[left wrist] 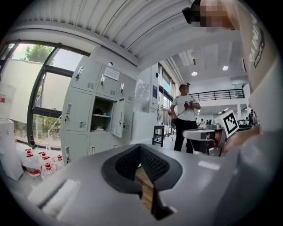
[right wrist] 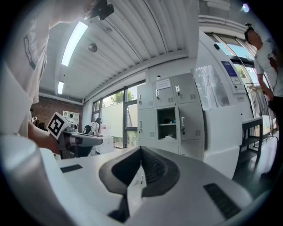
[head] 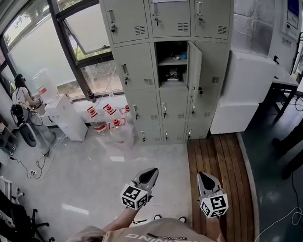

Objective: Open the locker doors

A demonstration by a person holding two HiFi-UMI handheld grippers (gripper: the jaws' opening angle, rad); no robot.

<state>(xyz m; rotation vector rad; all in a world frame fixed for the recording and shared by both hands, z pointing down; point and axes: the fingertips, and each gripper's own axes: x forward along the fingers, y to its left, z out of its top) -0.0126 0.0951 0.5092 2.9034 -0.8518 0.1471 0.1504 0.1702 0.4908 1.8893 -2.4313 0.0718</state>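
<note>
**Operator:** Tool status?

**Technician:** Left gripper (head: pixel 152 172), lower centre: jaws pressed together, nothing between them. Lockers (head: pixel 129 18), upper centre, well apart from both tools. One middle door (head: pixel 194 66) stands open and the others look closed. Right gripper (head: pixel 204 177), just right of the left one: jaws also closed and empty.

**Operator:** Best method for the next door?

**Technician:** In my judgement, approach first. Then spread the jaws, square them on a handle (head: pixel 123 70), pinch it, and pull along the hinge arc.
</note>
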